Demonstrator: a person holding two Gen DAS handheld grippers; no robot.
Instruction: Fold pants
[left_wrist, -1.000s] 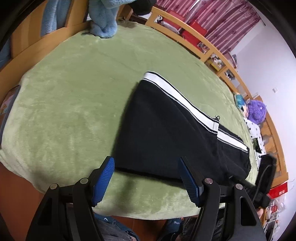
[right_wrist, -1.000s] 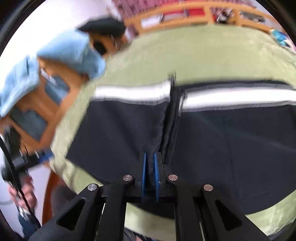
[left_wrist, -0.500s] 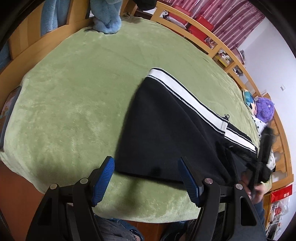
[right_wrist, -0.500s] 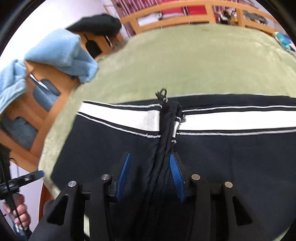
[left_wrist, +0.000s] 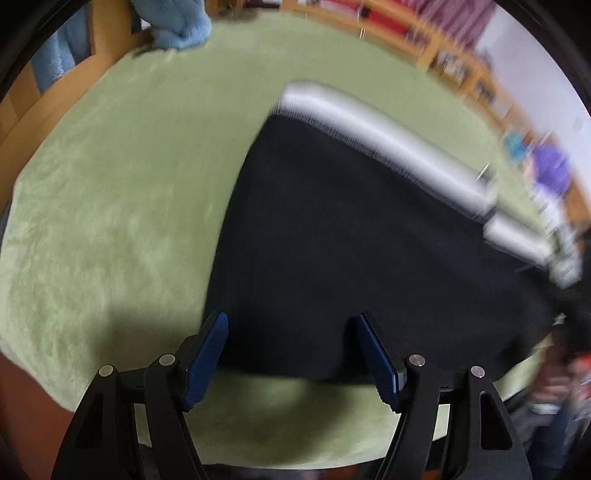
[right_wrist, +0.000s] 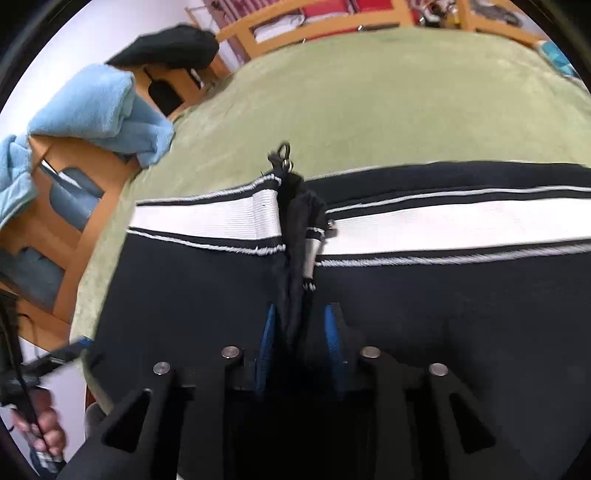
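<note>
While pants lie flat on green blanket, folded once, I see right gripper closing around bunched fold ridge, pads not yet pressing; left gripper gapes empty over near hem. Further folds remain, I judge.

L gripper wide apart over black pants on green blanket

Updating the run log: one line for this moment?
pants flat on blanket | left gripper open over hem | right gripper closing round bunched fold
</note>
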